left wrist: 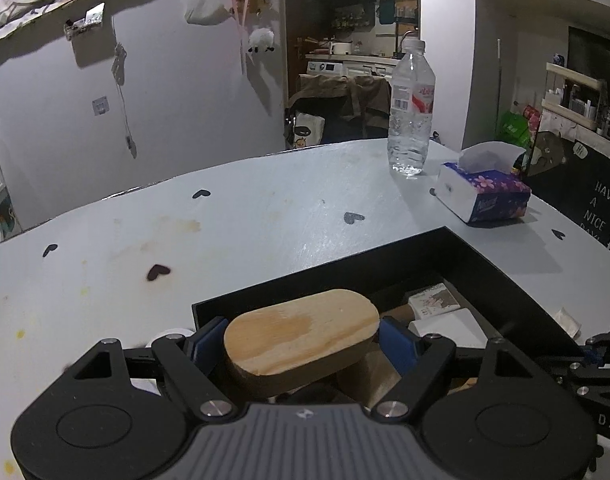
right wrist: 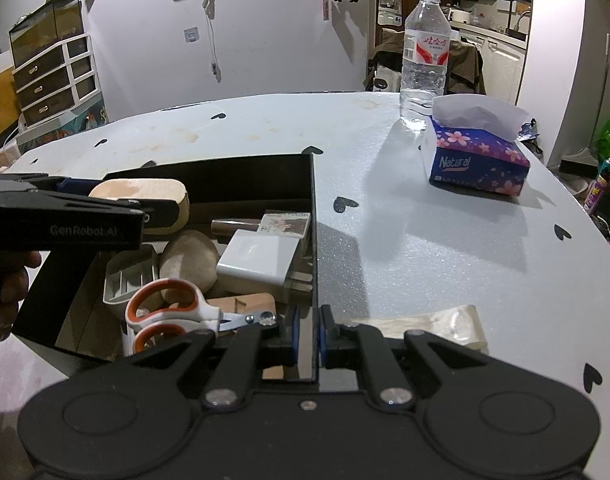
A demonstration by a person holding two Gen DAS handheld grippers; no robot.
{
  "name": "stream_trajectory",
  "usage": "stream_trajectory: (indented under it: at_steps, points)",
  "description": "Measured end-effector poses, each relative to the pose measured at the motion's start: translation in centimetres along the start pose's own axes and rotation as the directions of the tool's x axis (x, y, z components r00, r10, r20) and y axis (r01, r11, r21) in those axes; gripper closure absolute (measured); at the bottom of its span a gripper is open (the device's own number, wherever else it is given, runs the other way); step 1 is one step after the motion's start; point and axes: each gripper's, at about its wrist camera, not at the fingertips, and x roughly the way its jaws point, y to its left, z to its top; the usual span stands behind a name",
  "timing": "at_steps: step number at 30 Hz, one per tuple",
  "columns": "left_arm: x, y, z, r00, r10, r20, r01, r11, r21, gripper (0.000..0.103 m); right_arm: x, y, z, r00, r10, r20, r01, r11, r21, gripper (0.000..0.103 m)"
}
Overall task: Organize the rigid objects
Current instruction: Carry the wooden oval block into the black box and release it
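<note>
An oval wooden block (left wrist: 301, 336) is clamped between the blue pads of my left gripper (left wrist: 303, 342), held over the near left corner of a black box (left wrist: 501, 280). From the right wrist view the same block (right wrist: 143, 196) hangs above the box's far left part, with the left gripper (right wrist: 77, 216) reaching in from the left. My right gripper (right wrist: 308, 334) is shut on the box's thin right wall (right wrist: 313, 240). Inside the box lie orange-handled scissors (right wrist: 165, 312), a white adapter (right wrist: 259, 260), a round wooden piece (right wrist: 189, 260), a small printed box (right wrist: 287, 224) and other items.
On the grey table (right wrist: 425, 240) with black hearts stand a water bottle (right wrist: 425, 56) and a tissue pack (right wrist: 475, 160) at the far right. A clear plastic wrapper (right wrist: 437, 324) lies right of the box. A hand (right wrist: 5, 296) shows at the left edge.
</note>
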Motion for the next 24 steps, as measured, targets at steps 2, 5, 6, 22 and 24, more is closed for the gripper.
stream_trajectory:
  at_steps: [2,5,6,22,24]
  points:
    - [-0.05,0.0,-0.02,1.0,-0.001,-0.001,0.001,1.0,0.001,0.021,0.0,0.0,0.0,1.0,0.0,0.0,0.0,1.0,0.0,0.093]
    - [0.05,0.1,0.07,1.0,-0.013,-0.008,0.013,1.0,-0.008,0.02,0.0,-0.01,0.0,1.0,0.0,0.0,0.0,1.0,0.0,0.093]
    - [0.12,0.16,0.12,1.0,-0.017,-0.009,0.017,1.0,-0.013,0.02,0.0,-0.01,0.0,1.0,0.0,0.0,0.0,1.0,0.0,0.093]
    - [-0.02,0.04,0.1,0.999,-0.032,-0.001,0.032,0.999,-0.015,0.015,0.0,-0.01,-0.01,1.0,0.0,0.0,0.0,1.0,0.0,0.093]
    - [-0.18,0.04,0.12,1.0,-0.029,0.004,0.029,0.999,-0.016,0.015,0.02,0.01,0.0,1.0,0.0,0.0,0.0,1.0,0.0,0.093]
